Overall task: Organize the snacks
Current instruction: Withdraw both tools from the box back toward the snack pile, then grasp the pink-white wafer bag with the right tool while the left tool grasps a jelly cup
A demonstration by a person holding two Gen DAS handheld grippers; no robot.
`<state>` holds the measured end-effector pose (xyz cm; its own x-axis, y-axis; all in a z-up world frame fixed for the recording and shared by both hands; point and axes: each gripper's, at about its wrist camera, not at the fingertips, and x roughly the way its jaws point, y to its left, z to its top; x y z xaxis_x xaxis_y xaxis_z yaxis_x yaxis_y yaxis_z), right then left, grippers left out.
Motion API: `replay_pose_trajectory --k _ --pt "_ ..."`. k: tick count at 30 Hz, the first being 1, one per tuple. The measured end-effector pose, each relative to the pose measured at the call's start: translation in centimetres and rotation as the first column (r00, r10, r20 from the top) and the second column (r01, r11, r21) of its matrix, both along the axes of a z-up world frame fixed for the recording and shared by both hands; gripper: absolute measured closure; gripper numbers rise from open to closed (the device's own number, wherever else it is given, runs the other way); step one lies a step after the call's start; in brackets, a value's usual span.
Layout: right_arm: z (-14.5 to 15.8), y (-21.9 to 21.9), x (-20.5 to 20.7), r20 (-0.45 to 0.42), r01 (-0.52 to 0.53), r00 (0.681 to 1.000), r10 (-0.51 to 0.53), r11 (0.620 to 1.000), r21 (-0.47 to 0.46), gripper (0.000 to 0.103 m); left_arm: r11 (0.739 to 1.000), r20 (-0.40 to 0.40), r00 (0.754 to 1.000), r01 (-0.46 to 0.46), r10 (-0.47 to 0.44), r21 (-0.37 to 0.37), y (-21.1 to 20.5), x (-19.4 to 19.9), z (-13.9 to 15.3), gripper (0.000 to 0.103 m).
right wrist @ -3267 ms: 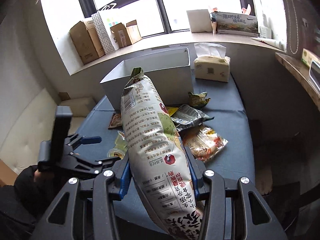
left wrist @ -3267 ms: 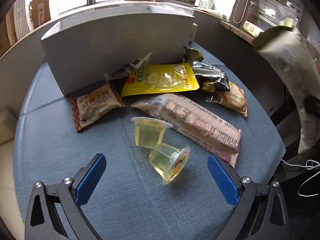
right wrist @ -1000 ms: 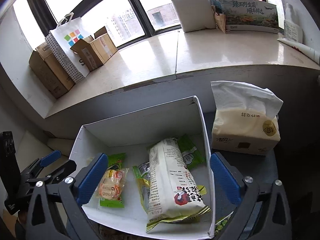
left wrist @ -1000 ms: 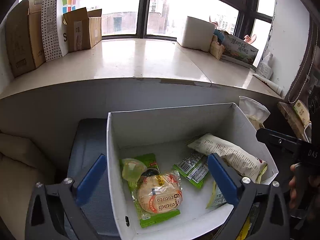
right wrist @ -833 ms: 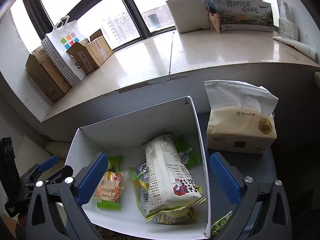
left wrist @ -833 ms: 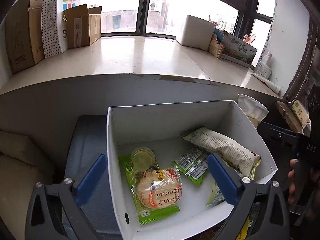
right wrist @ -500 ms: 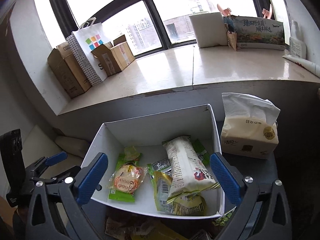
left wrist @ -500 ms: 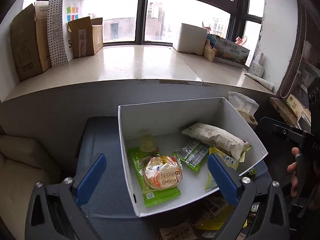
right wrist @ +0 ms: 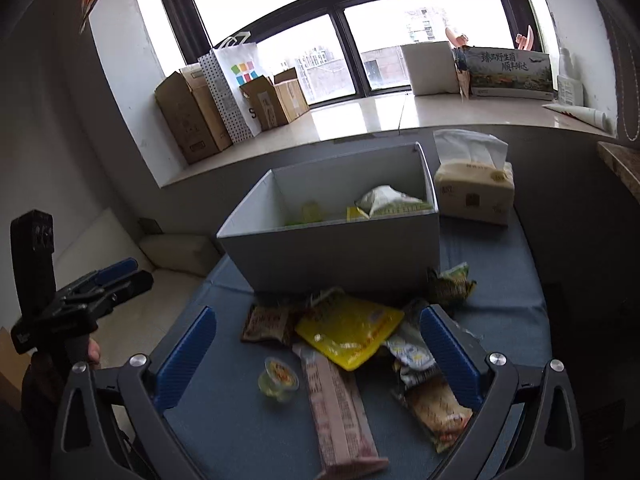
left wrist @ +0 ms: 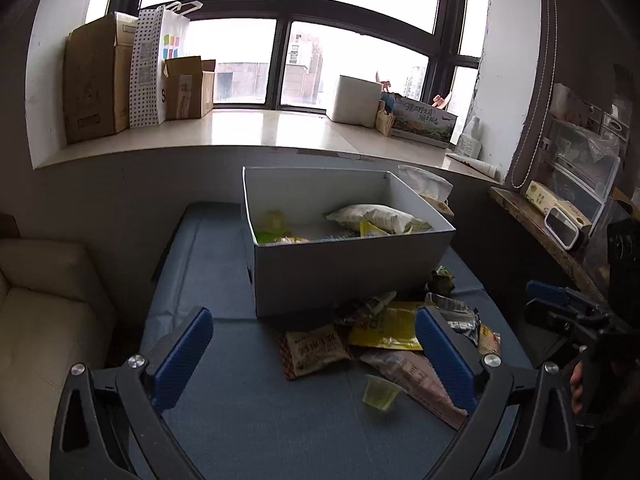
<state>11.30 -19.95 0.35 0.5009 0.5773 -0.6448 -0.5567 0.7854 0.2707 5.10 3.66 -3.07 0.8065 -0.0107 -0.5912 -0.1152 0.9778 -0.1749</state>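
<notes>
A white box [left wrist: 344, 264] [right wrist: 332, 252] stands on the blue table and holds a long white snack bag [left wrist: 376, 216] [right wrist: 386, 200], a jelly cup [left wrist: 274, 218] and green packets. In front of it lie loose snacks: a yellow pouch [right wrist: 346, 330] [left wrist: 384, 330], a pink long pack [right wrist: 340, 404] [left wrist: 412, 380], a brown packet [left wrist: 316, 350] [right wrist: 266, 322], a jelly cup [left wrist: 380, 392] [right wrist: 278, 378] and a silver packet [left wrist: 460, 320]. My left gripper [left wrist: 312, 356] is open above the table's near side. My right gripper [right wrist: 316, 354] is open over the snack pile, nothing between its fingers.
A tissue pack [right wrist: 474, 190] sits right of the box. Cardboard boxes [left wrist: 96, 84] and a paper bag [right wrist: 234, 84] line the windowsill. A cream sofa cushion [left wrist: 44, 320] is left of the table. A wooden shelf [left wrist: 544, 228] runs along the right.
Both grippers have pulled back and down from over the box to the table's near side. The white bag and one jelly cup, held or loose earlier, now lie in the box.
</notes>
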Motion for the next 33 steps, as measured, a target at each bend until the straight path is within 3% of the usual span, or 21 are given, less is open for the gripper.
replay_pose_trajectory --k 5,9,13,16,20,22,28,30,33 --pt "-3.3 -1.4 -3.4 -0.051 -0.021 0.999 0.017 0.998 -0.067 0.0 1.0 -0.039 0.999 0.008 -0.007 0.008 -1.0 -1.8 -1.2 0.0" --pt "-5.5 -0.1 -4.5 -0.043 -0.078 0.997 0.071 0.977 -0.196 0.0 1.0 -0.028 0.999 -0.024 0.023 -0.011 -0.5 -2.6 -1.4 0.0" --pt "-8.5 2.0 -3.5 -0.09 -0.137 0.989 0.117 0.953 -0.269 0.0 0.997 -0.033 0.999 -0.026 0.024 -0.066 0.5 -2.9 -1.7 0.0" --pt "-10.8 3.5 -2.3 -0.134 -0.181 0.98 0.144 0.93 -0.321 0.0 0.999 -0.074 0.997 -0.035 0.033 -0.033 0.5 -2.7 -2.4 0.0" --pt "-12.2 4.9 -0.7 -0.168 -0.213 0.972 0.163 0.912 -0.351 0.0 0.998 -0.096 0.995 -0.013 0.007 -0.062 0.7 -2.7 -3.2 0.0" --pt "-12.6 5.3 -0.2 -0.175 -0.225 0.969 0.171 0.905 -0.361 0.005 0.998 -0.102 0.995 -0.011 0.004 -0.067 0.7 -2.7 -3.5 0.0" --pt "-12.8 5.7 0.4 -0.168 -0.225 0.972 0.167 0.874 -0.431 0.03 0.999 -0.116 0.993 0.008 -0.013 -0.05 0.3 -2.6 -4.1 0.0" --pt "-12.6 5.6 -0.1 -0.159 -0.233 0.971 0.181 0.873 -0.429 0.046 0.999 -0.118 0.993 0.018 -0.022 -0.032 -0.1 -2.5 -4.4 0.0" --pt "-12.5 5.6 -0.3 -0.165 -0.218 0.973 0.161 0.878 -0.427 0.046 0.999 -0.15 0.988 0.041 -0.04 0.002 -0.9 -2.0 -5.3 0.0"
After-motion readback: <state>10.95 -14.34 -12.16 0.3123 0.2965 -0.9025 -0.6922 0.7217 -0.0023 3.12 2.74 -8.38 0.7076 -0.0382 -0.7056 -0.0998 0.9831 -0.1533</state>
